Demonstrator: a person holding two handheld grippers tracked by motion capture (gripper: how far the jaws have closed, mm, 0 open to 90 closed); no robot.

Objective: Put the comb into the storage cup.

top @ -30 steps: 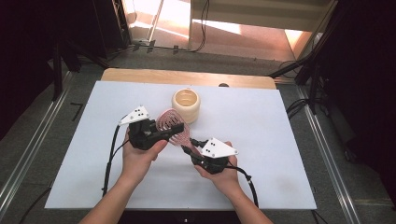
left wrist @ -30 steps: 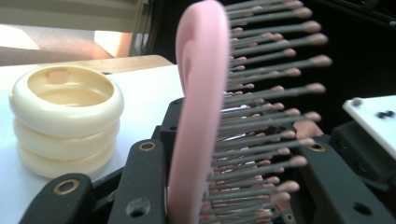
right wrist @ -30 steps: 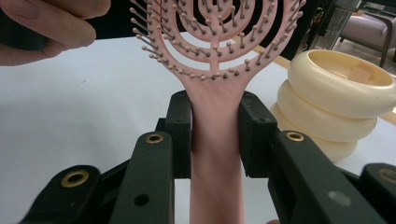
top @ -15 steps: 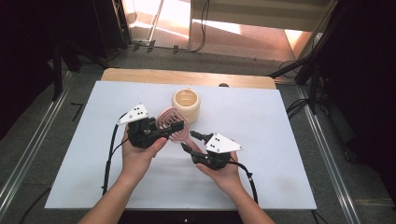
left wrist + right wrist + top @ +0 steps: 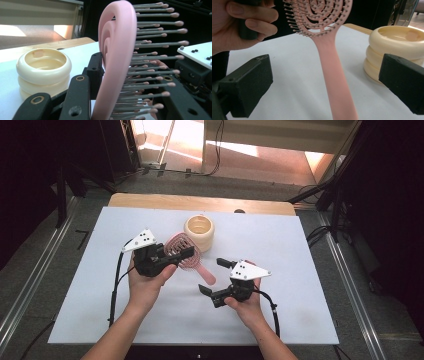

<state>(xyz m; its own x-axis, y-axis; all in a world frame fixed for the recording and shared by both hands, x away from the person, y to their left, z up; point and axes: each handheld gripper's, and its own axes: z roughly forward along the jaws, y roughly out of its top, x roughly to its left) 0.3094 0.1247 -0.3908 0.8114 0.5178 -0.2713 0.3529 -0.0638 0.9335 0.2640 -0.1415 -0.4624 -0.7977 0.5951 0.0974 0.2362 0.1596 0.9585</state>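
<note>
A pink vented hairbrush [image 5: 196, 266] is held above the white table by its head. My left gripper [image 5: 176, 255] is shut on that head, and in the left gripper view the pink frame and bristles [image 5: 115, 50] stand upright between its black jaws. My right gripper [image 5: 215, 276] has just been opening its jaws; they now stand wide on either side of the brush handle [image 5: 337, 82] without touching it. A cream ribbed cup [image 5: 199, 232] stands just behind the brush, also seen as the cup [image 5: 397, 42] to the right of the handle.
A white mat [image 5: 300, 270] covers the table, with a wooden edge [image 5: 200, 202] along the far side. Cables trail from both grippers toward the near edge. Dark floor and metal rails surround the table.
The right gripper's jaws, closed on the brush handle a second ago, have spread wide and let go of it. The left gripper still grips the brush head in the same place.
</note>
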